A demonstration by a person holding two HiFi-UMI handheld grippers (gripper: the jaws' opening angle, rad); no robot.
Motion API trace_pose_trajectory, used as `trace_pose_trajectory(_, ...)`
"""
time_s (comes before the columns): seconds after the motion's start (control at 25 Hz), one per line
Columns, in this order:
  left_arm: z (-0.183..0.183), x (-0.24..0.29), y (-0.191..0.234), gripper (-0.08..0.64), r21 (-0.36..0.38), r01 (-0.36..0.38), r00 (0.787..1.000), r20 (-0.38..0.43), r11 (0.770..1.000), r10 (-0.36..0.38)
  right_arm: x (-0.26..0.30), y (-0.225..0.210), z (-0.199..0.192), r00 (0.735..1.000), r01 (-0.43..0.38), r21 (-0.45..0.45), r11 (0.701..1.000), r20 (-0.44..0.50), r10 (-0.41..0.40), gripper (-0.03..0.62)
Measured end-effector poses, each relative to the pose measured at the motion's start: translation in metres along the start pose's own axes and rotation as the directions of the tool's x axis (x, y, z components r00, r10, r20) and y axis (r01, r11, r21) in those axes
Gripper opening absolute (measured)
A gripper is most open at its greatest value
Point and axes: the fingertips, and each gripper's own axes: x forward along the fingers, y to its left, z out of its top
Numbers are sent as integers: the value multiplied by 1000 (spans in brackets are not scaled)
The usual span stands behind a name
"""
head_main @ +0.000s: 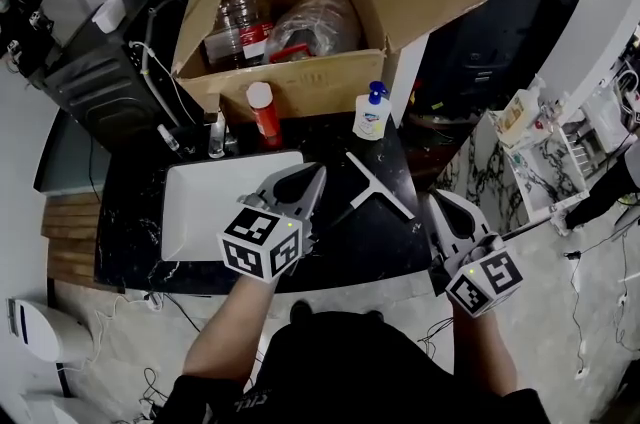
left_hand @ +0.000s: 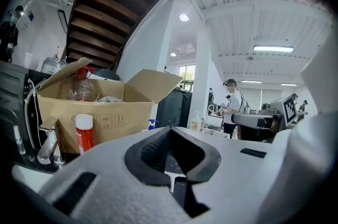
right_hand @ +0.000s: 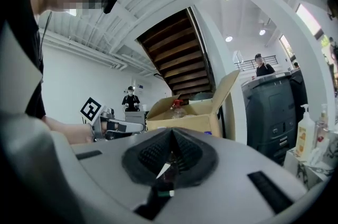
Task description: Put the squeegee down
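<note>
Left hand-held gripper (head_main: 318, 174) covers the near right corner of the white rectangular tray (head_main: 200, 212). Clear plastic bottles inside the open brown cardboard box (head_main: 300, 87) blur together and are hard to separate. Left hand-held gripper has its jaws pressed together with nothing in them, tips over the tray's right edge. White T-shaped squeegee (head_main: 377, 189) lies flat on the black marble tabletop (head_main: 380, 247), between the two grippers and gripped by neither. Right hand-held gripper (head_main: 437, 199) has its jaws together and empty, hanging at the tabletop's right edge. Bare tabletop surrounds the squeegee. Red spray can (head_main: 263, 115) and white pump bottle (head_main: 371, 115) stand behind it against the box.
</note>
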Motion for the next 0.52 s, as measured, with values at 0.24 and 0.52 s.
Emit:
trace_pose_trajectory(0.24, 3, -3, 0, 8, -24, 10, 1000, 18, 1000, -10, 8, 10, 5, 999, -40, -15, 999, 10, 40, 3)
trace_pose_trajectory(0.52, 11, -7, 2, 8, -10, -8, 999, 48, 1000, 9, 11, 6, 4, 999, -39, 10, 999, 11, 39, 3)
